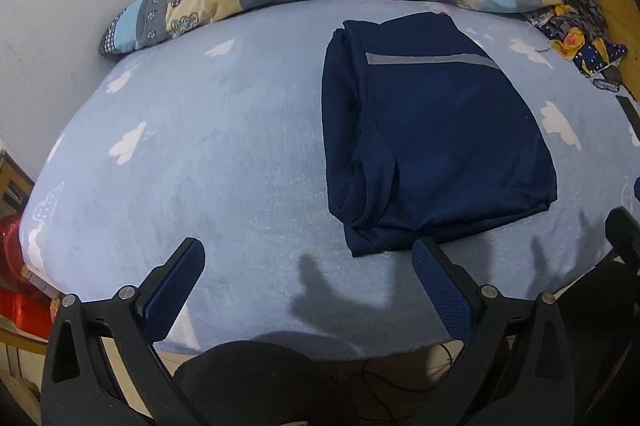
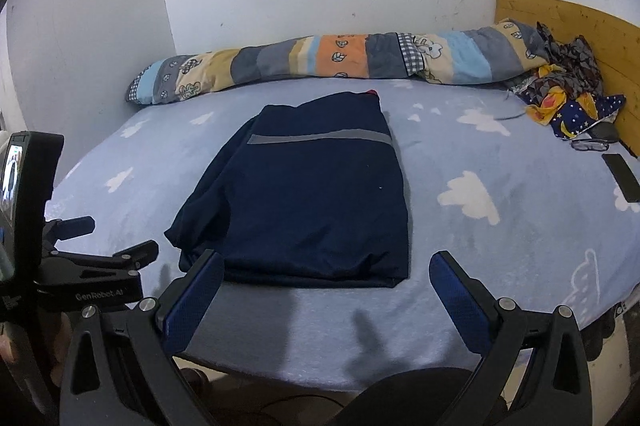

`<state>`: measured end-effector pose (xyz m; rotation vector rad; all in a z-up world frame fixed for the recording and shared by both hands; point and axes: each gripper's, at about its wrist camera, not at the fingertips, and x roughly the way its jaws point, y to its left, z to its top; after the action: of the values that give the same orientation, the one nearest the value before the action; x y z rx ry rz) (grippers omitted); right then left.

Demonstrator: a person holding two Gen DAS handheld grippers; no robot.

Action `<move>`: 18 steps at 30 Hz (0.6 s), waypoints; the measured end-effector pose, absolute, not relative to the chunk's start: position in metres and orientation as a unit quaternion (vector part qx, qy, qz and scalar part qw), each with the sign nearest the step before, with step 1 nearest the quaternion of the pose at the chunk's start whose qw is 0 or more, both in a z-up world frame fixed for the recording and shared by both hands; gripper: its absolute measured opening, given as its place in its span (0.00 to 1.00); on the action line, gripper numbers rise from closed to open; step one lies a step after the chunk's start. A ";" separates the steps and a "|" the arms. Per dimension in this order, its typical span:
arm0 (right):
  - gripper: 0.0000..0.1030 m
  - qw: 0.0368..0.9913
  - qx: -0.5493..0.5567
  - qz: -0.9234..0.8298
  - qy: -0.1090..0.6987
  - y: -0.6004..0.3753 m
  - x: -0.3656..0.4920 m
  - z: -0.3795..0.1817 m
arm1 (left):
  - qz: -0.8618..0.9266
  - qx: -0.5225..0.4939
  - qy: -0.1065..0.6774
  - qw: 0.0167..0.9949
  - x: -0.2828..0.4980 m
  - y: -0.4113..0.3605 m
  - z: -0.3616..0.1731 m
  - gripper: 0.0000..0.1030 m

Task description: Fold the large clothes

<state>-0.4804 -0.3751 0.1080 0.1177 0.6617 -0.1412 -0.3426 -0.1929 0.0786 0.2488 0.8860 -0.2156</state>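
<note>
On the cloud-print bed (image 2: 500,154), the navy garment (image 2: 312,194) lies folded into a flat rectangle near the front edge — both the left tongs (image 1: 308,276) and right tongs (image 2: 326,286) spread wide and empty just short of its hem, apparently poised for another fold.

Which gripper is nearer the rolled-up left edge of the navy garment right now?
Left. The left gripper hangs open just short of the navy garment, its one pad by that rolled corner. The right gripper, also open, faces the garment's near hem further right.
</note>
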 end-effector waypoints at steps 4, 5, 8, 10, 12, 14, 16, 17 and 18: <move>1.00 0.943 0.041 -0.071 0.324 -0.372 -0.483 0.110 | -0.105 0.114 0.430 0.889 -0.343 -0.192 0.079 1.00; 1.00 0.943 0.039 -0.071 0.324 -0.372 -0.484 0.110 | -0.107 0.114 0.429 0.890 -0.343 -0.192 0.079 1.00; 1.00 0.942 0.039 -0.075 0.324 -0.375 -0.485 0.110 | -0.107 0.120 0.424 0.892 -0.345 -0.193 0.080 1.00; 1.00 0.942 0.042 -0.076 0.325 -0.376 -0.485 0.110 | -0.107 0.123 0.420 0.893 -0.345 -0.193 0.080 1.00; 1.00 0.942 0.042 -0.076 0.325 -0.376 -0.485 0.110 | -0.108 0.124 0.419 0.893 -0.346 -0.193 0.081 1.00; 1.00 0.941 0.040 -0.075 0.327 -0.375 -0.484 0.110 | -0.108 0.125 0.418 0.893 -0.346 -0.192 0.081 1.00; 1.00 0.941 0.036 -0.074 0.328 -0.374 -0.483 0.110 | -0.109 0.124 0.418 0.894 -0.346 -0.192 0.082 1.00; 1.00 0.941 0.033 -0.073 0.329 -0.374 -0.483 0.109 | -0.109 0.123 0.417 0.894 -0.346 -0.191 0.082 1.00; 1.00 0.941 0.031 -0.073 0.330 -0.373 -0.482 0.109 | -0.108 0.124 0.417 0.894 -0.346 -0.191 0.082 1.00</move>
<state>-0.4823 -0.3733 0.1091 0.0636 0.6726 -0.1487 -0.3459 -0.1913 0.0822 0.2564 0.8646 -0.2237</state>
